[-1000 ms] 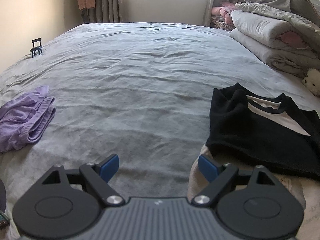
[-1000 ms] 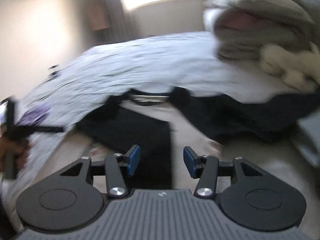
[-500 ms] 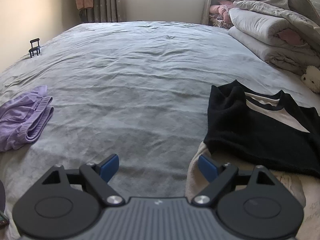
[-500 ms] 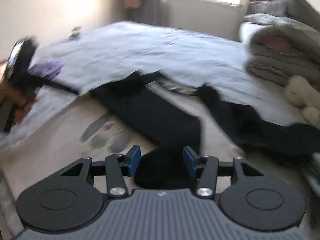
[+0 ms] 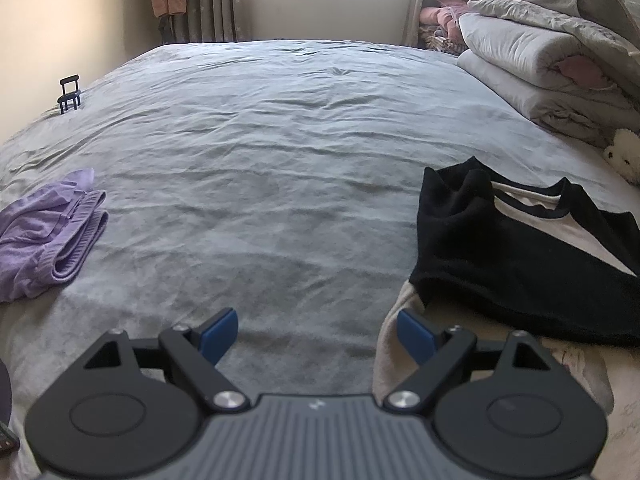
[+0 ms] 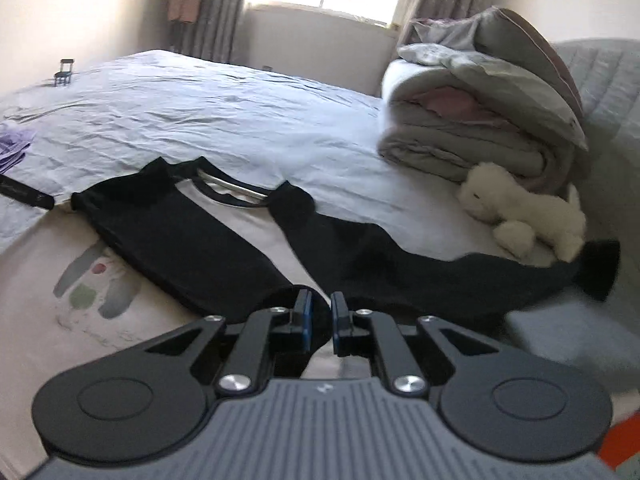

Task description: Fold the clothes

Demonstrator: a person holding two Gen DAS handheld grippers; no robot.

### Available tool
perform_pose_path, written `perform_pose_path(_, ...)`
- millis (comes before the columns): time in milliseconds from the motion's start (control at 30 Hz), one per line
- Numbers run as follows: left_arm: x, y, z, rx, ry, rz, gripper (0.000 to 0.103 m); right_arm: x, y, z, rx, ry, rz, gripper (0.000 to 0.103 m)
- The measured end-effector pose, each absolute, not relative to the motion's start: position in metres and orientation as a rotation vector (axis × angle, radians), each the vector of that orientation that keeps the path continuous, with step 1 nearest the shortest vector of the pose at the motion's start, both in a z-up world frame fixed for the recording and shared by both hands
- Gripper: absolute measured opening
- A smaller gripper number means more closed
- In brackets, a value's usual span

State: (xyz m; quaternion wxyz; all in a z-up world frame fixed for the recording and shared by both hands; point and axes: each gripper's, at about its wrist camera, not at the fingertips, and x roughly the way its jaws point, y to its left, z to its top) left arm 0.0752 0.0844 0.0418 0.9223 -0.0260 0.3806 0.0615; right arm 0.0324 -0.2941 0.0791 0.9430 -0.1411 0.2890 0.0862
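A: Where is the shirt (image 6: 224,240) just now?

B: On the bed (image 6: 224,112), this side of the folded quilts (image 6: 480,120), cream body flat, one black sleeve (image 6: 180,252) already laid across the chest. The other sleeve (image 6: 460,276) trails out toward the plush toy (image 6: 520,216) that sits below those quilts.

A: And the right hand-held gripper (image 6: 319,320)?

B: Its jaws have just been closing and stand nearly together, right at the cuff of the folded sleeve. Dark cloth lies at the tips, but I cannot make out whether the pads have actually caught it or closed on nothing.

A: So that is the risk?

B: One of them. If only a thin edge is pinched, I judge it slips free on the lift and the sleeve flops back crooked. If too much is caught, the cream layer under it may come up too and undo the fold.

A: The left hand-held gripper (image 5: 318,332)?

B: Released, jaws wide, hovering at the shirt's near edge on the side away from the quilts, pinning nothing. With no anchor, a pull from the right could drag the whole shirt across the bed. The trailing sleeve could also snag the toy.
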Motion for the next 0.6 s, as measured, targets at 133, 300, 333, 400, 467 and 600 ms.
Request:
perform_pose_path(133, 0.076, 0.085, 0.041, -0.052, 0.783, 0.13, 0.088, 0.041, -0.296, 0.068, -0.318, 0.636, 0.125, 0.01)
perform_pose_path(300, 0.076, 0.084, 0.04, -0.048, 0.785, 0.127, 0.088, 0.023, -0.279, 0.07, -0.373, 0.605, 0.255, 0.012)
perform_pose_path(333, 0.076, 0.083, 0.04, -0.046, 0.786, 0.125, 0.088, 0.021, -0.276, 0.07, -0.387, 0.603, 0.271, 0.013)
perform_pose_path(400, 0.075, 0.083, 0.04, -0.045, 0.785, 0.123, 0.088, 0.024, -0.271, 0.061, -0.443, 0.614, 0.254, 0.026)
perform_pose_path(467, 0.075, 0.084, 0.041, -0.051, 0.784, 0.126, 0.088, 0.026, -0.269, 0.053, -0.502, 0.623, 0.219, 0.04)
perform_pose_path(600, 0.076, 0.084, 0.041, -0.054, 0.784, 0.127, 0.088, 0.029, -0.271, 0.046, -0.528, 0.642, 0.178, 0.042)
